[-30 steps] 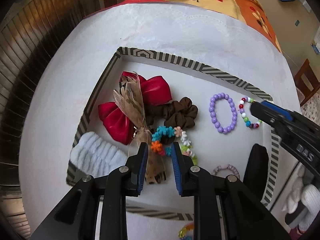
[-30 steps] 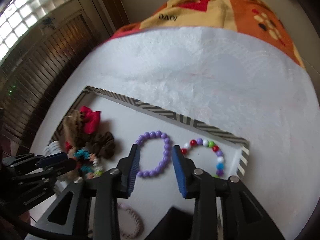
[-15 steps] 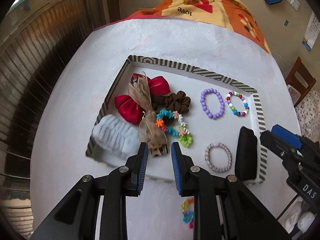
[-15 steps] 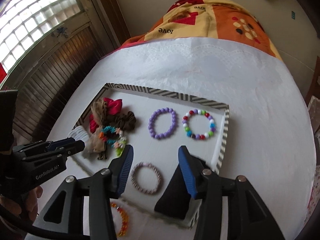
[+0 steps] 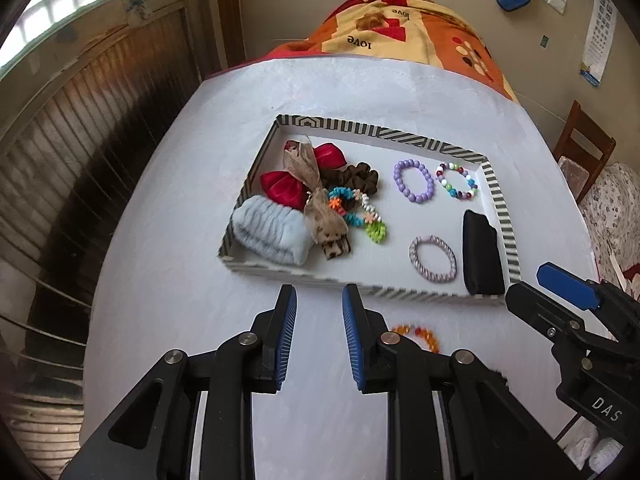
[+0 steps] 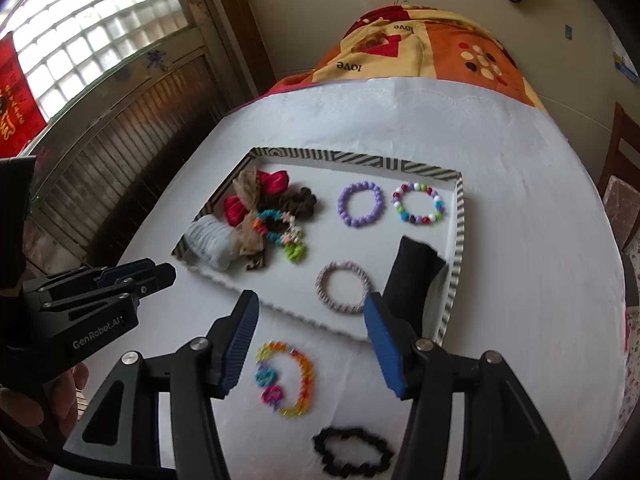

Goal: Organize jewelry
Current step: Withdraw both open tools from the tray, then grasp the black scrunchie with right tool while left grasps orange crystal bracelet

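Observation:
A striped tray (image 5: 496, 200) on the white table holds a purple bead bracelet (image 6: 342, 204), a mixed-colour bead bracelet (image 6: 418, 221), a pink twisted bracelet (image 6: 322, 286), a black pouch (image 6: 412, 276) and a pile of hair things with a red bow (image 5: 284, 190). On the table in front of the tray lie an orange and multicolour bracelet (image 6: 304, 376) and a black hair tie (image 6: 332, 464). My left gripper (image 5: 320, 296) hovers open and empty before the tray's near wall. My right gripper (image 6: 311, 304) hangs above the orange bracelet, its jaws opening with nothing held.
A patterned orange blanket (image 6: 420, 56) covers the far end of the table. A wooden chair (image 5: 580, 148) stands at the right, a slatted wall and window at the left. A hand (image 6: 36, 396) holds the left gripper. White tabletop surrounds the tray.
Both grippers have drawn back and up from over the tray to its near side. The right jaws have widened. The orange bracelet and black hair tie have come into view.

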`<state>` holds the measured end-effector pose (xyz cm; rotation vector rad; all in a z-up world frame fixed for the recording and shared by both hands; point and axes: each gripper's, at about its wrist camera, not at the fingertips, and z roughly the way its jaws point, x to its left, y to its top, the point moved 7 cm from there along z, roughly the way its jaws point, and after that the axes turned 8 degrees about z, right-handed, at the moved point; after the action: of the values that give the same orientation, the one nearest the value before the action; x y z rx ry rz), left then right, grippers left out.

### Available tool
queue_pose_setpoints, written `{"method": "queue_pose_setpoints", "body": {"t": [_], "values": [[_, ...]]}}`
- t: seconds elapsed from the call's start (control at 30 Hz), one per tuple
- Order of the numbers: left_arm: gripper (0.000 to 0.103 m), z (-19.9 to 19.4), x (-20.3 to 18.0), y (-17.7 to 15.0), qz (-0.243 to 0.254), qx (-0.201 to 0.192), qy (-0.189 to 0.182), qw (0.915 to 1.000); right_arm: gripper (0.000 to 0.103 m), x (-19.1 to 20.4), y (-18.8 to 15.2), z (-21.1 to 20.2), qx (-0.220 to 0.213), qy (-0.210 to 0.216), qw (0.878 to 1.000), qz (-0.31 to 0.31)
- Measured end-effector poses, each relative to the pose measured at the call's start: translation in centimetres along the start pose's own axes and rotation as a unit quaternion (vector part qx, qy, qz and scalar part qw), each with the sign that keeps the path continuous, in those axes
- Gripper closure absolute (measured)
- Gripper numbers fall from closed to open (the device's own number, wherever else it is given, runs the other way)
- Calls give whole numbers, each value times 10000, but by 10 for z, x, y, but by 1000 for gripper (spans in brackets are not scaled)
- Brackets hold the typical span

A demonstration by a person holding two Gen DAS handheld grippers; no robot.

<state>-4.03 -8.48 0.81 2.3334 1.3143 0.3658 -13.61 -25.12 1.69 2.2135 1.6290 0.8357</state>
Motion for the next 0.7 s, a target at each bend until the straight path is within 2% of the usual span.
{"method": "queue_pose_setpoints", "body": {"t": [0.33, 0.7], "values": [[87, -27, 4, -35, 22, -87, 32, 10000, 45, 15, -39, -29, -78, -61, 9999, 18], [87, -37, 1, -60, 51, -42, 6, 10000, 45, 15, -71, -44, 9, -152, 9999, -15]]}}
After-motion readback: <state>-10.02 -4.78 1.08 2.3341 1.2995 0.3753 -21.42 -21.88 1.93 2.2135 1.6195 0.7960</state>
